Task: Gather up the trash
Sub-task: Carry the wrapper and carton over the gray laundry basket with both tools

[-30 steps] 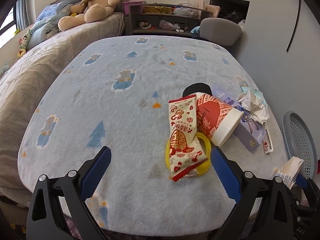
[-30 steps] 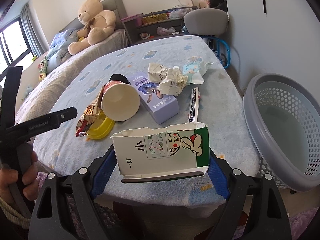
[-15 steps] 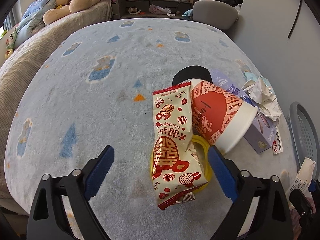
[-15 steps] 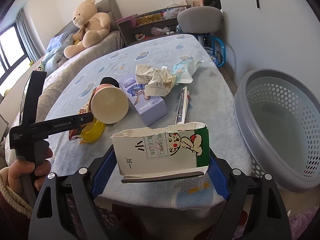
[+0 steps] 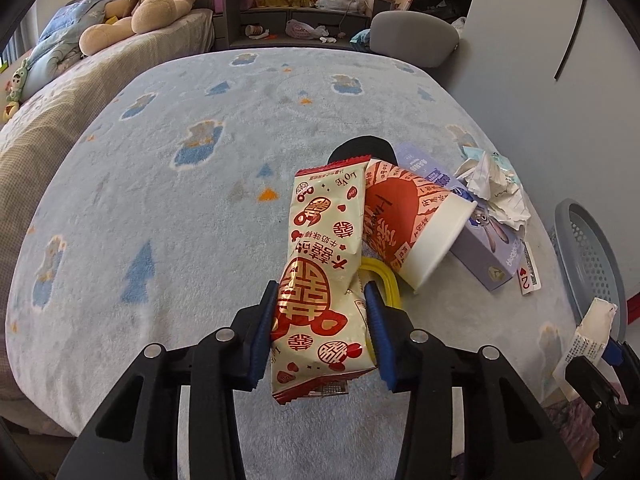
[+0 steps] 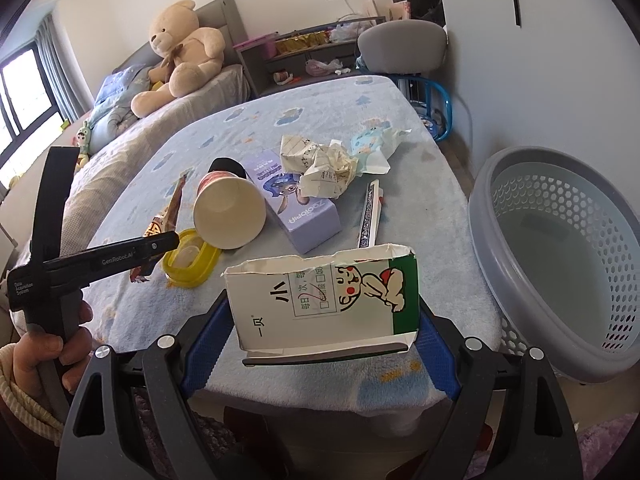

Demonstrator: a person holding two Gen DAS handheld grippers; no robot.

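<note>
A pale blue fleece blanket (image 5: 168,208) patterned with small bears and triangles covers the table that fills the middle of both views. Along the left edge lies a bed (image 6: 120,160) under a beige checked cover, with a large tan teddy bear (image 6: 180,48) propped against the grey headboard at the upper left and blue pillows below it. A dark window (image 6: 20,96) with grey curtains sits at the far left, letting in daylight. At the top centre stands a grey shelf unit (image 5: 296,20) crowded with small items, and a grey chair back (image 6: 402,50) rises beside it. White walls fill the right side
</note>
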